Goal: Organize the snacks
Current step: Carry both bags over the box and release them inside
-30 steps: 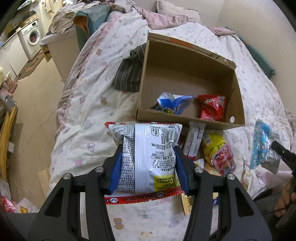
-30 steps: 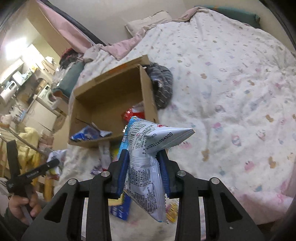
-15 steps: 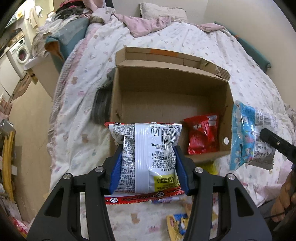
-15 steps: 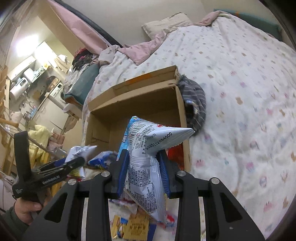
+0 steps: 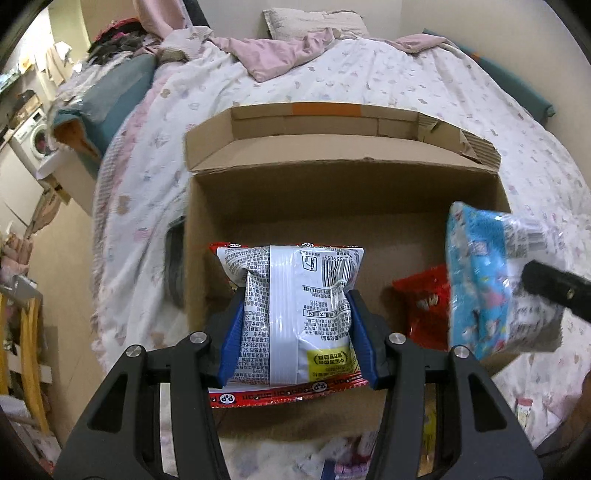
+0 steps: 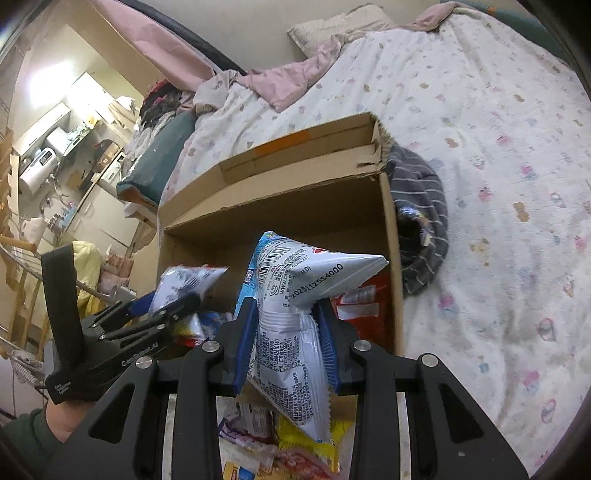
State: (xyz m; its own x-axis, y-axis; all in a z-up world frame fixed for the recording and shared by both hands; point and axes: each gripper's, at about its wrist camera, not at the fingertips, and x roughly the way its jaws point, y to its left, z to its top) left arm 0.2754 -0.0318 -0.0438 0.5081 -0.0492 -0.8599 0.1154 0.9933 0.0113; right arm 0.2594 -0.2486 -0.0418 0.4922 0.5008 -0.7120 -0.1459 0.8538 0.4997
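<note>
My left gripper (image 5: 295, 328) is clamped on a crinkly silver-white snack bag (image 5: 295, 314) with a red sealed edge, printed side facing me, puffy like a small pillow; the blue pads (image 5: 232, 343) press into both its sides. My right gripper (image 6: 284, 339) pinches a glossy blue and white snack bag (image 6: 291, 332) by its middle, so the foil buckles and its top folds over into a point. Its jaws stand narrower than the left pair (the bag is squeezed thin there).

Both bags now hang over the open cardboard box (image 5: 347, 192), a plain brown corrugated carton with its flaps folded outward and a strip of orange tape on the far flap. A second ago the box lay well ahead of me and loose packets showed in front of it; now its inside fills the left view and the blue bag has come in over its right side. Neither grip has changed.

Inside the box lies a shiny red packet (image 5: 424, 299) on the right. More packets (image 6: 280, 443) lie scattered on the bed just in front of the box. The box rests on a soft, rumpled white quilt (image 5: 424, 85) dotted with small pastel prints. A dark striped cloth (image 6: 421, 206) lies bunched against one side of the box, and a pink blanket (image 5: 280, 55) is heaped near the pillow (image 5: 314, 22).
</note>
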